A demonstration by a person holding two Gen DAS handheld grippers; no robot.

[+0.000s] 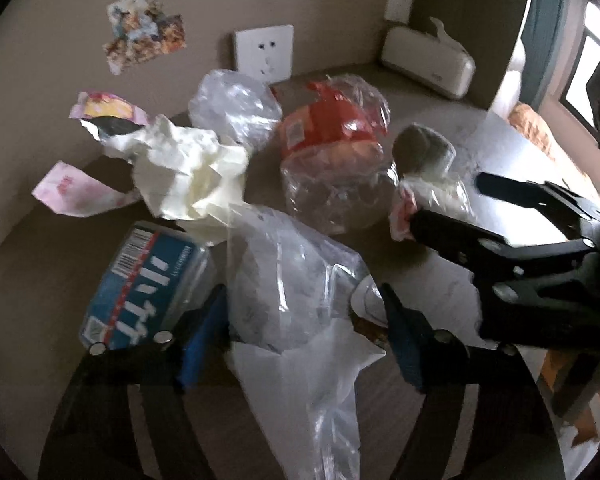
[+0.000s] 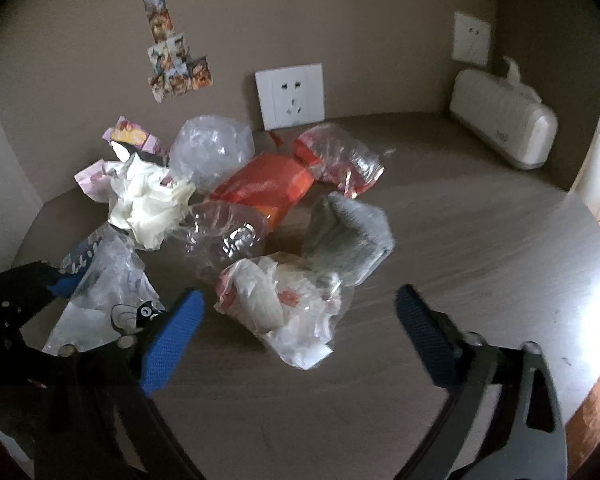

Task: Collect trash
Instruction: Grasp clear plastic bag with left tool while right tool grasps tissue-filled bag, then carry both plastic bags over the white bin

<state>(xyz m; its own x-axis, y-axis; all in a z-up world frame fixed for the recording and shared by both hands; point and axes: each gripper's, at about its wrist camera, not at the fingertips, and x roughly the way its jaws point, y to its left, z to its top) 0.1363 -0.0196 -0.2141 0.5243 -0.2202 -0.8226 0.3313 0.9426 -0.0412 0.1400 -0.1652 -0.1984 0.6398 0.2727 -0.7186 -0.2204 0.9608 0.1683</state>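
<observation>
Grey tabletop (image 2: 480, 240) under a beige wall, trash heap (image 2: 236, 216) mid-table, left gripper (image 1: 304, 312) jaws apart astride a clear plastic bag (image 1: 292, 280), seemingly unclamped, right gripper (image 2: 300, 320) gaping around a small wrapper bag (image 2: 284, 312).

the trash pile (image 2: 236, 216) crowds the left and back of the table (image 2: 480, 248), packed up to the wall socket (image 2: 290, 96), leaving no gap to pass between its pieces. the table's right side lies bare up to the white dispenser (image 2: 504, 120) in the far corner. the left gripper (image 1: 304, 320) straddles a clear bag (image 1: 296, 276), with the right gripper (image 1: 448, 208) close beside it.
</observation>
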